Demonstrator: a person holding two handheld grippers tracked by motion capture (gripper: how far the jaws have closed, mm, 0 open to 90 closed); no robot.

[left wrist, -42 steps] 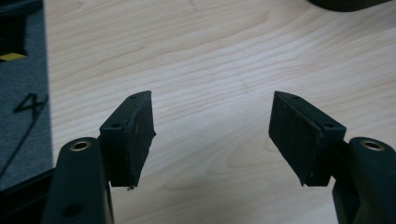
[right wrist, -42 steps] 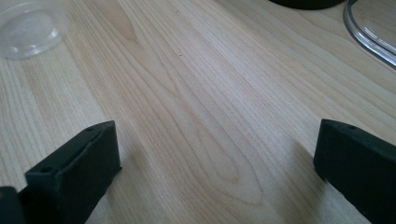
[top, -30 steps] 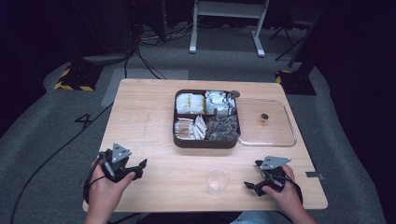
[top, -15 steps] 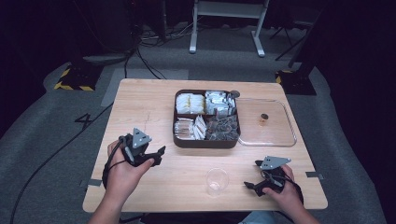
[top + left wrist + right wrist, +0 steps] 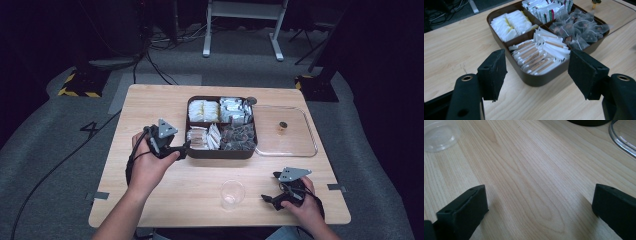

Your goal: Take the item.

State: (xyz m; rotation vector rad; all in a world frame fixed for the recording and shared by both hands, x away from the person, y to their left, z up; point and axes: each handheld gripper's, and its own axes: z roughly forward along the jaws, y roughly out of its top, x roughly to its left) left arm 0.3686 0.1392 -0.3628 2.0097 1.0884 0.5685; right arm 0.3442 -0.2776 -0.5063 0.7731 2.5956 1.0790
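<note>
A brown four-compartment tray [image 5: 220, 154] sits mid-table, filled with packets. Its near-left compartment holds long paper stick sachets [image 5: 539, 56], and dark tea bags [image 5: 579, 30] lie beside them. My left gripper [image 5: 184, 150] is open at the tray's near-left corner, just off the rim. In the left gripper view the left gripper [image 5: 537, 67] frames the stick sachets between wide jaws that hold nothing. Over bare wood at the near right, my right gripper [image 5: 267, 200] is open and empty. A clear plastic cup [image 5: 232, 194] stands to its left.
A clear lid [image 5: 295, 135] with a small brown knob [image 5: 283, 126] lies right of the tray. In the right gripper view, the cup [image 5: 439, 135] is at the top left and the lid's edge [image 5: 624, 135] at the top right. The table's near edge is close to both hands.
My left gripper has moved forward and to the right, from the table's near-left area up to the tray's corner. The right gripper has stayed put.
</note>
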